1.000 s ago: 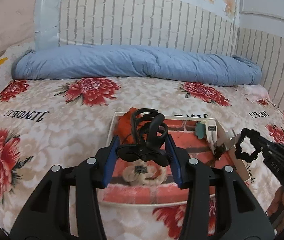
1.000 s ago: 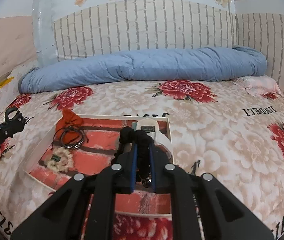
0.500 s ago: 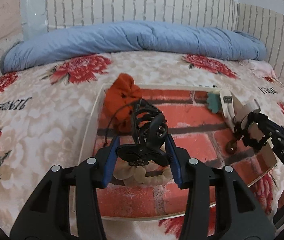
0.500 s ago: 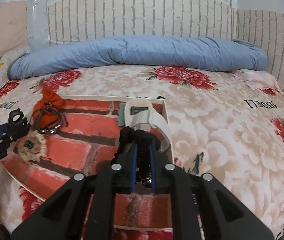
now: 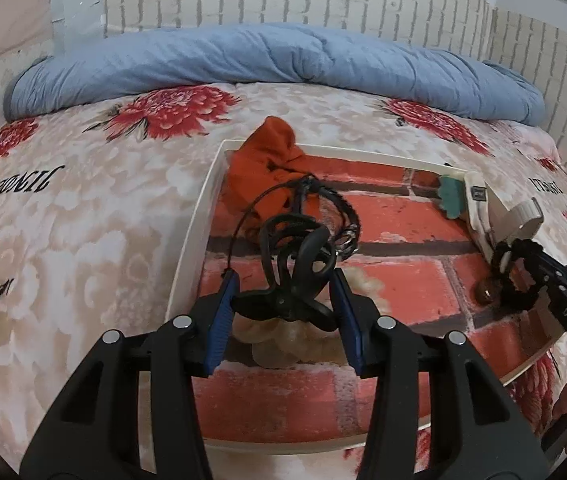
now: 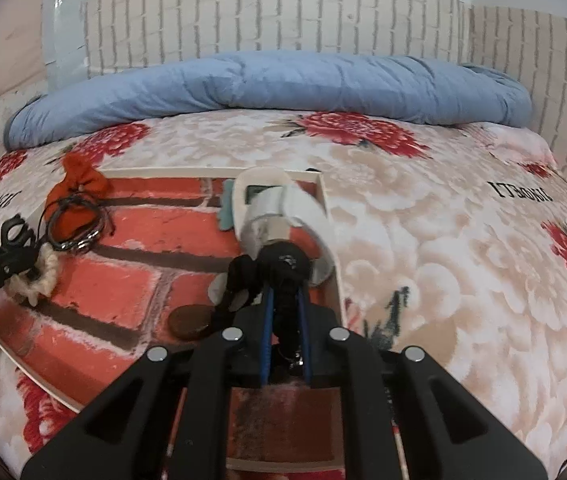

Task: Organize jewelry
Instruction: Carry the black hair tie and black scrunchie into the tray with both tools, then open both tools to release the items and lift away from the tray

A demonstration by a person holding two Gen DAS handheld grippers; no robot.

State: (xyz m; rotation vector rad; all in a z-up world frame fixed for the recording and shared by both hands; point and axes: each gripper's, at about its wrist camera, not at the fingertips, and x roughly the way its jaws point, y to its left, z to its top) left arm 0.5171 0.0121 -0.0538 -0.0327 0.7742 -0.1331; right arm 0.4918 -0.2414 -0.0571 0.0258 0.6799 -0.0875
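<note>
A shallow tray point(image 5: 193, 248) with a white rim and a red brick print lies on the bed. My left gripper point(image 5: 285, 304) is shut on a black claw hair clip point(image 5: 295, 272), held low over a cream scrunchie point(image 5: 283, 346) in the tray's left half. My right gripper point(image 6: 283, 304) is shut on a black braided bracelet point(image 6: 283, 268) just above the tray point(image 6: 155, 170), near its right rim. In the left wrist view the bracelet point(image 5: 517, 276) hangs from the right gripper point(image 5: 543, 276), beside a brown round pendant point(image 5: 483, 294).
In the tray lie an orange pouch point(image 5: 267, 160), black cords with a metal ring point(image 5: 335, 216), a teal piece point(image 5: 449, 196) and a white strap point(image 6: 275, 208). A rolled blue quilt point(image 5: 283, 64) lies at the back against a brick-pattern wall. The floral bedspread point(image 6: 443, 240) surrounds the tray.
Both grippers have come down and forward over the tray, which now fills more of each view. Each still holds the same item.
</note>
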